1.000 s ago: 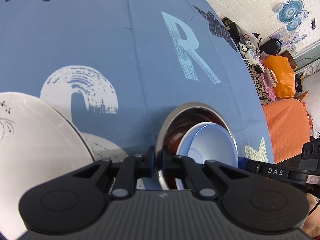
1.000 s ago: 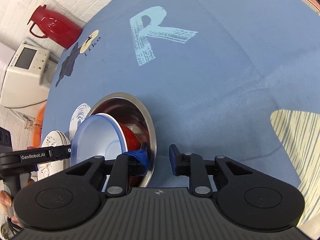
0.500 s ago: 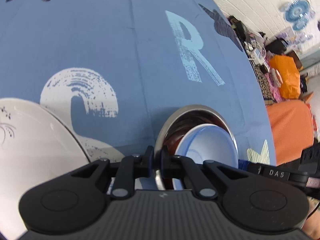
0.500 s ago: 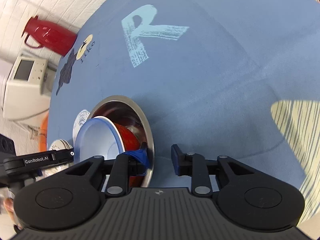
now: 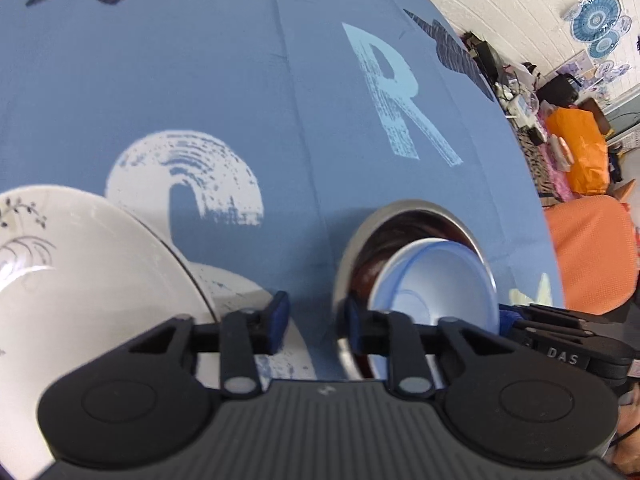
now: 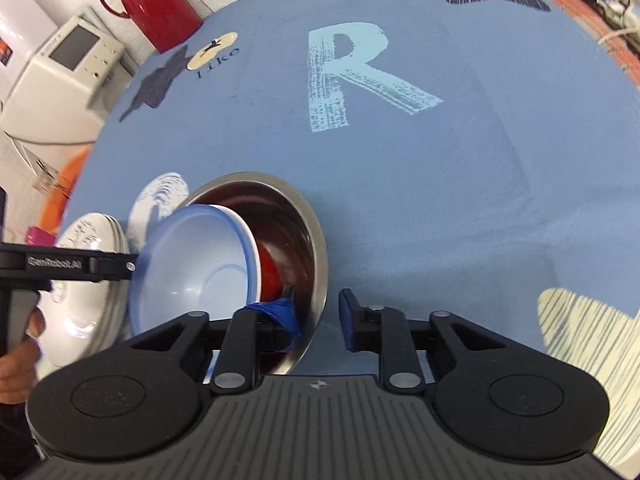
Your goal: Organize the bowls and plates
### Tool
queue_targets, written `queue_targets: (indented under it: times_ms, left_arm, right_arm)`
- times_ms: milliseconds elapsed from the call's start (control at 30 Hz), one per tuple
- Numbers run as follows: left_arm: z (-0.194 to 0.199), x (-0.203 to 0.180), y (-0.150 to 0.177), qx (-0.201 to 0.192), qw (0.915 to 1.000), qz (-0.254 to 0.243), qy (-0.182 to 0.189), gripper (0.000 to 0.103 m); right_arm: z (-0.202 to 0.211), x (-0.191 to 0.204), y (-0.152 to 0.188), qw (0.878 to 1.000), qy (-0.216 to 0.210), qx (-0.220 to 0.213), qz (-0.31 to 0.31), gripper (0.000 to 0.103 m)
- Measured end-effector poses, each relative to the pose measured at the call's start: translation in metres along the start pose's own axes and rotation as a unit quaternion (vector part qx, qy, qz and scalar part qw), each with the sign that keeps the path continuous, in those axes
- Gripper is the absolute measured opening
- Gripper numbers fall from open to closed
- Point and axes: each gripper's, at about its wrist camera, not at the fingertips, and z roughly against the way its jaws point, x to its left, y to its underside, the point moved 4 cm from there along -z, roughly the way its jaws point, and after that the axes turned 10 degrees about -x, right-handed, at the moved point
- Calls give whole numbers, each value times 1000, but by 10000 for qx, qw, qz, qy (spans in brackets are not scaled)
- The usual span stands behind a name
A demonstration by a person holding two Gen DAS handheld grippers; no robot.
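Observation:
A steel bowl [image 5: 416, 208] [image 6: 310, 232] lies on the blue tablecloth with a red bowl [image 6: 271, 270] and a pale blue bowl [image 5: 436, 284] [image 6: 192, 276] nested in it. My left gripper [image 5: 315, 322] is open, and the steel rim stands between its fingers, close to the right one. On the bowl's opposite side my right gripper [image 6: 317, 317] is open too; its left finger is inside the steel bowl and its right finger outside. White plates [image 5: 88, 280] [image 6: 84, 292] are stacked to the left of the bowls.
The blue tablecloth [image 6: 420, 200] with a large printed R stretches away beyond the bowls. A red jug [image 6: 154, 4] and a white appliance [image 6: 60, 80] stand past the far left edge. An orange seat [image 5: 592, 252] and clutter lie off the right side.
My left gripper has opened and let go of the steel bowl's rim. The right gripper has stayed open astride the rim, and its view has swung a little to the right.

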Motion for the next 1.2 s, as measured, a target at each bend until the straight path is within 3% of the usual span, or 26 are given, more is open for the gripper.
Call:
queue_targets:
  times_ms: [33, 167, 300, 433, 567, 867, 1067, 1200]
  left_arm:
    - [0, -3, 1, 55, 9999, 47, 90, 0]
    - [1, -16, 2, -32, 9999, -118, -56, 0]
    - [-4, -10, -3, 99, 9998, 183, 41, 0]
    - [-2, -14, -8, 63, 9998, 149, -122, 0]
    - [3, -16, -19, 40, 9997, 251, -50, 0]
    - [44, -2, -33, -229, 9990, 359, -163, 0]
    - [111, 34, -35, -711, 9952, 525, -419, 0]
    - [148, 68, -21, -937, 9903, 664, -782, 0]
  right_arm:
    - [0, 0, 0, 9999, -28, 32, -151, 1]
    - [0, -1, 0, 9951, 75, 246, -951, 0]
    - [-3, -5, 5, 9892, 190, 385, -1398, 1]
    - [-1, 0, 3, 9885, 256, 451, -1418, 0]
    - [6, -2, -9, 9873, 182, 281, -1553, 0]
    - [10, 34, -32, 9918, -19, 182, -1266, 0]
    - [9, 103, -38, 9969, -366, 171, -672, 0]
    - [-7, 151, -30, 9976, -556, 338, -249, 0]
